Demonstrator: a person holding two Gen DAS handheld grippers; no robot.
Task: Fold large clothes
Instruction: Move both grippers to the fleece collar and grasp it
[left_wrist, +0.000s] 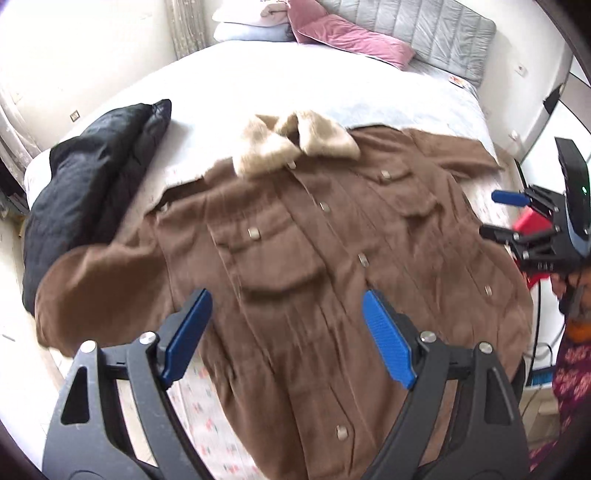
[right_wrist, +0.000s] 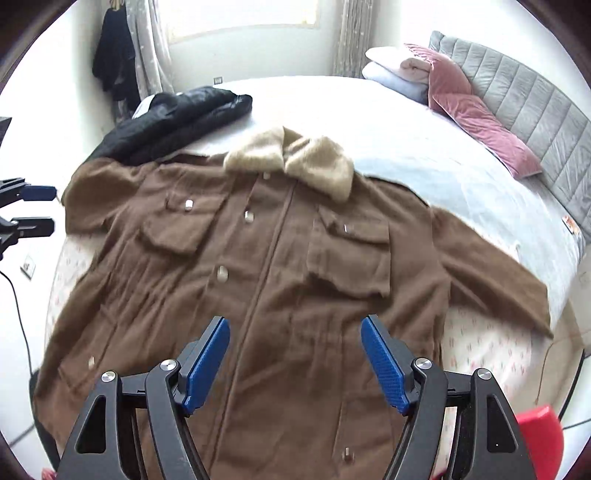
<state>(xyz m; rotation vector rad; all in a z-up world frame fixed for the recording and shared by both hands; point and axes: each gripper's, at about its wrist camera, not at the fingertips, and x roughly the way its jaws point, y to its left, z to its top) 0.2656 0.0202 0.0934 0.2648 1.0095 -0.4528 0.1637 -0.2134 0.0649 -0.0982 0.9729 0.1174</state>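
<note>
A large brown coat (left_wrist: 303, 258) with a beige fur collar (left_wrist: 295, 146) lies spread front-up on the bed, buttoned, sleeves out to both sides. It also shows in the right wrist view (right_wrist: 258, 266), collar (right_wrist: 291, 162) at the far end. My left gripper (left_wrist: 286, 306) hovers open and empty above the coat's lower front. My right gripper (right_wrist: 295, 332) hovers open and empty above the coat's waist. The right gripper also shows at the right edge of the left wrist view (left_wrist: 506, 214), and the left gripper at the left edge of the right wrist view (right_wrist: 48, 210).
A folded black padded jacket (left_wrist: 92, 192) lies on the bed beside the coat's sleeve, also in the right wrist view (right_wrist: 173, 122). Pillows (right_wrist: 399, 70), a pink cushion (right_wrist: 476, 114) and a grey headboard (right_wrist: 535, 107) stand at the bed's head. A red object (right_wrist: 543, 435) is near the bed's edge.
</note>
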